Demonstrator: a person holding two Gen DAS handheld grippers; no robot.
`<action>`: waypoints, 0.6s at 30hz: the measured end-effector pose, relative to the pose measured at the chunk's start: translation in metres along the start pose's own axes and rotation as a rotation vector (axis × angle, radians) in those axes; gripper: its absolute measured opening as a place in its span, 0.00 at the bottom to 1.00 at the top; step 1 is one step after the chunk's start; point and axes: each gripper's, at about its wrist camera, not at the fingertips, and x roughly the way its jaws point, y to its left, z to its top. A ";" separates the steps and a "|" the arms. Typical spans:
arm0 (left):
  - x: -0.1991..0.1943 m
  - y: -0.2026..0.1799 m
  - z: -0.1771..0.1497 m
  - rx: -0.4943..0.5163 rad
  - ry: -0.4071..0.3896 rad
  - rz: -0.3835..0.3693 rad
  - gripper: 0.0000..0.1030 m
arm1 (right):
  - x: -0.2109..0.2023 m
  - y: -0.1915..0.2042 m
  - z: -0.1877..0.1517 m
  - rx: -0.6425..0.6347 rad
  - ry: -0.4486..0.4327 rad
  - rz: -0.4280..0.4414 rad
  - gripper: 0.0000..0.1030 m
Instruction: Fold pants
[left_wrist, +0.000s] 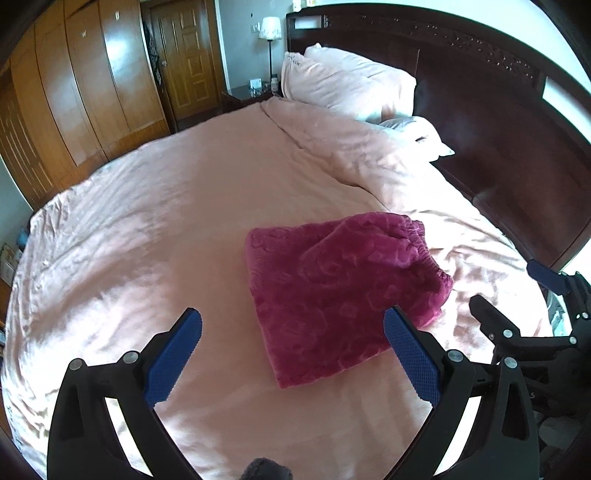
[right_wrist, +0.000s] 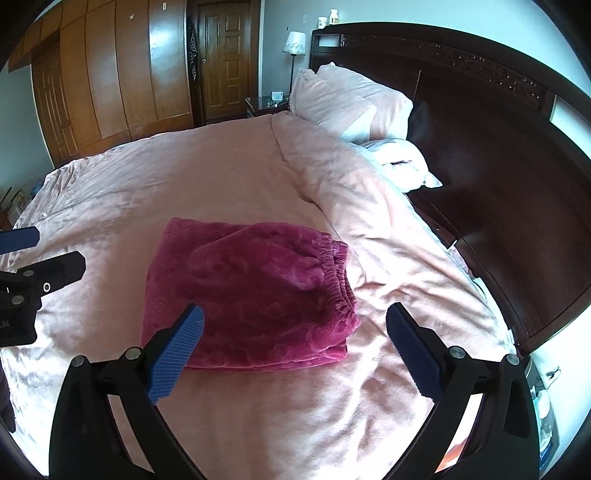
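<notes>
My left claw (left_wrist: 293, 325) hangs with its blue ridged pads spread wide, gripping nothing. The folded magenta plush pants with an embossed pattern (left_wrist: 340, 291) lie on the pale pink bedspread (left_wrist: 155, 221), up at about one o'clock from between my fingers; my right pad overlaps their near corner in my view, but I cannot tell whether it touches. Their gathered elastic waistband (left_wrist: 428, 258) faces three o'clock. My right claw (right_wrist: 295, 325) is also gaping, nothing between its pads, with the pants (right_wrist: 255, 291) at eleven o'clock, a thick squarish bundle resting flat. At one o'clock beyond them the turned-back pink duvet (right_wrist: 354, 192) runs up to the pale pink pillows (right_wrist: 347, 99) against the dark carved wooden headboard (right_wrist: 480, 122).
</notes>
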 end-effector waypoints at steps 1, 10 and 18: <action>0.001 0.001 0.000 -0.003 0.004 -0.004 0.95 | 0.001 0.000 0.001 -0.001 0.001 0.001 0.97; 0.007 -0.001 0.004 0.000 0.018 0.009 0.95 | 0.005 0.000 0.005 -0.001 -0.005 0.009 0.97; 0.015 -0.006 0.003 0.025 0.031 0.024 0.95 | 0.012 -0.001 0.001 0.008 0.013 0.013 0.97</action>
